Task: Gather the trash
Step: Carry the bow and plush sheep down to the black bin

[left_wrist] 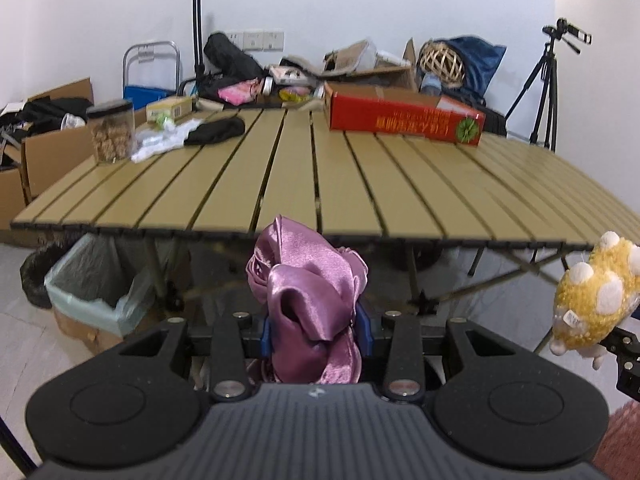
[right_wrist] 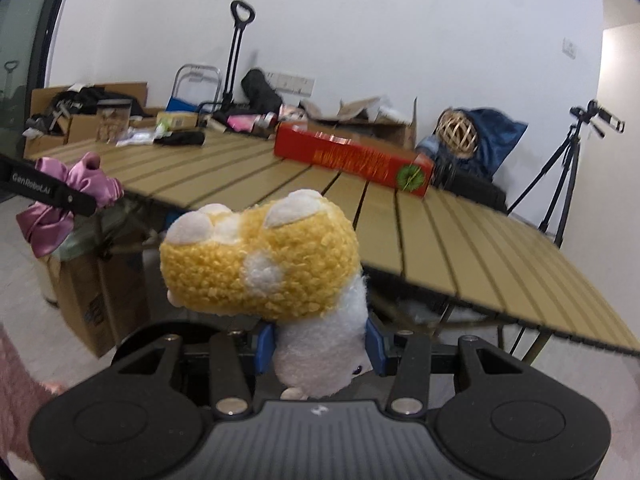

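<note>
In the left wrist view, the left gripper (left_wrist: 316,334) is seen at 6 o'clock, in front of the near edge of the slatted table (left_wrist: 360,184), and its blue pads are pressed narrowly on a crumpled purple satin cloth (left_wrist: 308,292), which is held in the air below the table edge. Most of the table top is bare; things are kept only along its far edge: a clear jar (left_wrist: 111,130) with brown pieces inside at 10 o'clock, a black cloth (left_wrist: 216,130) and white crumpled paper (left_wrist: 160,140) beside it, and a long red box (left_wrist: 404,118) at 1 o'clock. Under the table, at 8 o'clock, a cardboard box lined with a pale green bag (left_wrist: 92,296) is seen with its mouth open; what lies inside cannot be told. At 3 o'clock a yellow plush toy (left_wrist: 592,296) is seen near the right table corner. In the right wrist view, the right gripper (right_wrist: 320,344) is at 6 o'clock and its blue pads are closed on the white lower part of the plush toy (right_wrist: 260,256), which is held in front of the near table edge (right_wrist: 460,292). At 9 o'clock the left gripper (right_wrist: 52,192) with the purple cloth (right_wrist: 80,184) is held above the lined box (right_wrist: 92,280). A tripod (right_wrist: 560,176) stands at 2 o'clock, beyond the right table corner.
</note>
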Action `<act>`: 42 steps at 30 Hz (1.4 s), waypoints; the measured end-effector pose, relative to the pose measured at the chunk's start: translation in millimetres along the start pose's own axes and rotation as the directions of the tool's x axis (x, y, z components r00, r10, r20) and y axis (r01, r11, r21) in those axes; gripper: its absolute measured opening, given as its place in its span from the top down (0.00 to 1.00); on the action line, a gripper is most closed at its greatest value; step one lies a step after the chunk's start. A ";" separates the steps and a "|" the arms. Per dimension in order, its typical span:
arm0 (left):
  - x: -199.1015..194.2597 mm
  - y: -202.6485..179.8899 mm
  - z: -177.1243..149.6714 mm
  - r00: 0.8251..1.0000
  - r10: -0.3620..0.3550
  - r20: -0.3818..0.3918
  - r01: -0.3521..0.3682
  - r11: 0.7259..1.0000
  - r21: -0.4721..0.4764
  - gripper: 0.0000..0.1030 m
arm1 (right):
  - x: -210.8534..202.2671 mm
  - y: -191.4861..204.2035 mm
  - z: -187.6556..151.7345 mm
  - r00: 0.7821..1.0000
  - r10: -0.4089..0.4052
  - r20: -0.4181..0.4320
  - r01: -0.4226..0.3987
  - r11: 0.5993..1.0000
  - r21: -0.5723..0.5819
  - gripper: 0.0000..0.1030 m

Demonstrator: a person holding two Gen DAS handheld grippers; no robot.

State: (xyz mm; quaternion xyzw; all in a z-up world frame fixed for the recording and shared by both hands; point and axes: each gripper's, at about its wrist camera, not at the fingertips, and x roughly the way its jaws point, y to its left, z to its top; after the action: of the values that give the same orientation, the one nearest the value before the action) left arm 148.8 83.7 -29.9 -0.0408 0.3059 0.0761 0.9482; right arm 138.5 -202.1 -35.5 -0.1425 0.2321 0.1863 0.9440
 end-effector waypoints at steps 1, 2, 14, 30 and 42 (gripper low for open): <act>1.3 1.5 -4.0 1.000 0.003 -0.012 -0.003 1.000 0.000 0.63 | 0.7 1.0 -3.9 1.000 0.007 -0.012 -0.007 1.000 0.003 0.57; 2.9 2.5 -7.9 1.000 0.006 -0.023 -0.006 1.000 0.000 0.63 | 1.5 3.2 -8.5 1.000 0.015 -0.026 -0.015 1.000 0.008 0.57; 21.0 14.6 -44.1 0.991 0.035 -0.127 -0.034 0.999 0.014 0.63 | 28.5 33.1 -49.3 0.974 0.102 -0.205 -0.103 0.995 0.006 0.57; 49.3 43.8 -65.8 0.971 0.066 -0.229 -0.073 0.997 -0.024 0.63 | 72.8 63.8 -55.8 0.932 0.177 -0.316 -0.193 0.981 -0.018 0.57; 55.3 56.3 -67.9 0.967 0.061 -0.249 -0.075 0.996 -0.049 0.63 | 115.1 87.8 -41.6 0.912 0.226 -0.344 -0.255 0.966 -0.043 0.56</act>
State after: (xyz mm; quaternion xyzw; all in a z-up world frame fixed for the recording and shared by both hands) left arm 144.6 137.3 -119.0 -0.0671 0.4206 0.1117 0.8978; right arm 180.5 -105.9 -143.5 -0.1833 0.3970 0.2839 0.8533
